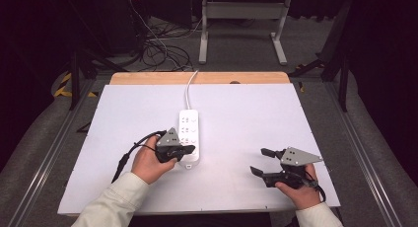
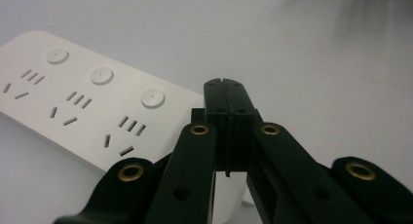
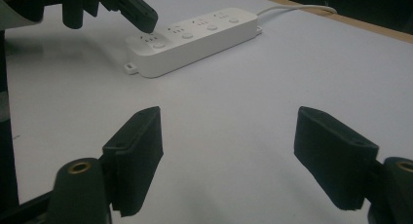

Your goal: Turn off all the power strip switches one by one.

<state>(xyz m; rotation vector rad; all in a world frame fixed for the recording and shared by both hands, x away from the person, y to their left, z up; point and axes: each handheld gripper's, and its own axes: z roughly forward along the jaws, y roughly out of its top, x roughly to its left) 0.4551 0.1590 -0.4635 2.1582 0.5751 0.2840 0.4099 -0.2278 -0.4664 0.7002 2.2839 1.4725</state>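
A white power strip lies in the middle of the white board, with its cable running off the far edge. It has three round buttons and several sockets. My left gripper is shut with nothing between its jaws, and its tips hang over the near end of the strip. I cannot tell whether they touch it. My right gripper stands open and empty near the front right of the board, and its pads are spread wide above bare surface.
The white board rests on a wooden tabletop whose far edge shows. Behind it are loose cables on the floor and a white table frame. Metal rails run along both sides.
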